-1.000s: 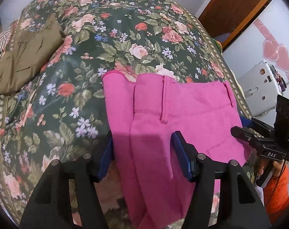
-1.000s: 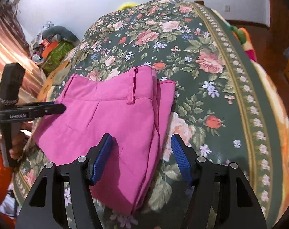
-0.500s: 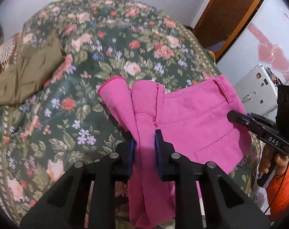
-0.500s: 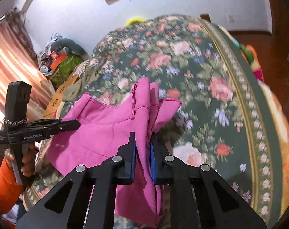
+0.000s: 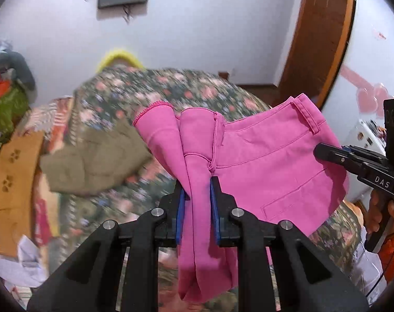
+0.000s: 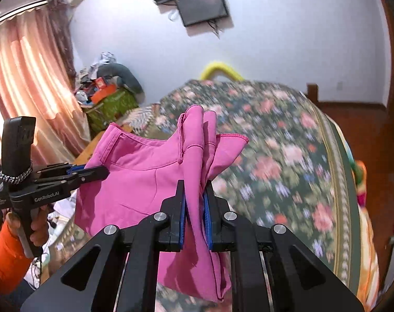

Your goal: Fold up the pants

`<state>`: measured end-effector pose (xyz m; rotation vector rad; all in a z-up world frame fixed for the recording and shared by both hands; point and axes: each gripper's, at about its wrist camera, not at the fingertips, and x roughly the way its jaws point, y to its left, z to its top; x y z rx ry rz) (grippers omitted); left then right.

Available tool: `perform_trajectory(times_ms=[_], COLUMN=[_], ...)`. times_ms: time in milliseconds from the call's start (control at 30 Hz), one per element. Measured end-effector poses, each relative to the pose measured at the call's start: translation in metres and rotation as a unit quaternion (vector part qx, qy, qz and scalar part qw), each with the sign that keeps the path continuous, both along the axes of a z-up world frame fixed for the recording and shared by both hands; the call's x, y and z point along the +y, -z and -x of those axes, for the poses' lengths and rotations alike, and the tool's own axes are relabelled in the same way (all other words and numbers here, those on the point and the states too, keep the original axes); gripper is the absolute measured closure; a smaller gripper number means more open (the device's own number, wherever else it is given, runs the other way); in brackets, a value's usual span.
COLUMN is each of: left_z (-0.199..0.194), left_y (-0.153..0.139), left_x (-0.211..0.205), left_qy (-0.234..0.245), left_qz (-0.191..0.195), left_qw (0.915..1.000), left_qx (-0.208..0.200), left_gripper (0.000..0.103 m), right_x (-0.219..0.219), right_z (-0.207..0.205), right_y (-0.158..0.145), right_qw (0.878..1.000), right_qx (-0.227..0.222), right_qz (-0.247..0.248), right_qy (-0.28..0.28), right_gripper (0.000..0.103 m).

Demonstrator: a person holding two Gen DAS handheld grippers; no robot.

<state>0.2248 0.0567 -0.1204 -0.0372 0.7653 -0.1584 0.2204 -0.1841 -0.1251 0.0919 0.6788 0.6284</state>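
Pink pants lifted off the bed

Both the left tongs (image 5: 197, 208) and right tongs (image 6: 194, 210) clench the already-folded pink pants (image 5: 262, 161) above the floral bed (image 6: 275, 156); likely 1 fold or placement remains.

Pink pants (image 5: 262, 161), partly folded, bunched lengthwise. Held off the bed, waistband toward 1 o'clock, loose folds hanging toward 6 o'clock.

You are holding bright pink pants (image 5: 262, 161) between the blue pads (image 5: 180, 217) of your black left tool (image 5: 197, 208); your right tool (image 6: 194, 208) is showing the same black and blue. Beyond both tools, the dark green bedspread (image 6: 288, 135) is showing pink and red flowers, with an olive-brown garment (image 5: 92, 161) lying on it.
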Motion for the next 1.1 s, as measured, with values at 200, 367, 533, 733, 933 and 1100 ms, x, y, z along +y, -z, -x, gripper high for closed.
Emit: perform_trajectory(times_ms=[200, 367, 533, 733, 933, 1100], left_z=[-0.013, -0.033, -0.064, -0.110, -0.167, -0.198], left_y=[-0.019, -0.019, -0.001, 0.045, 0.107, 0.153], left_x=[0.058, 0.105, 0.159, 0.213, 0.235, 0.245], left_qy=[-0.040, -0.079, -0.120, -0.159, -0.189, -0.193], left_qz=[-0.001, -0.008, -0.002, 0.011, -0.029, -0.052], left_qw=[0.9988, 0.9959, 0.9919, 0.9872, 0.9807, 0.9770], left_qx=[-0.029, -0.042, -0.039, -0.008, 0.039, 0.074], left_gripper=[0.085, 0.085, 0.085, 0.085, 0.085, 0.083], right_x=[0.056, 0.107, 0.162, 0.213, 0.259, 0.277], right_z=[-0.025, -0.057, -0.092, -0.127, -0.169, -0.195], right_y=[-0.024, -0.029, -0.019, 0.011, 0.058, 0.092], right_qw=[0.999, 0.998, 0.997, 0.997, 0.996, 0.993], right_qx=[-0.030, -0.038, -0.030, -0.008, 0.026, 0.050], right_qz=[0.003, -0.004, -0.004, 0.015, 0.059, 0.096], right_qy=[-0.029, -0.047, -0.064, -0.078, -0.061, -0.053], right_gripper=[0.093, 0.093, 0.093, 0.093, 0.093, 0.092])
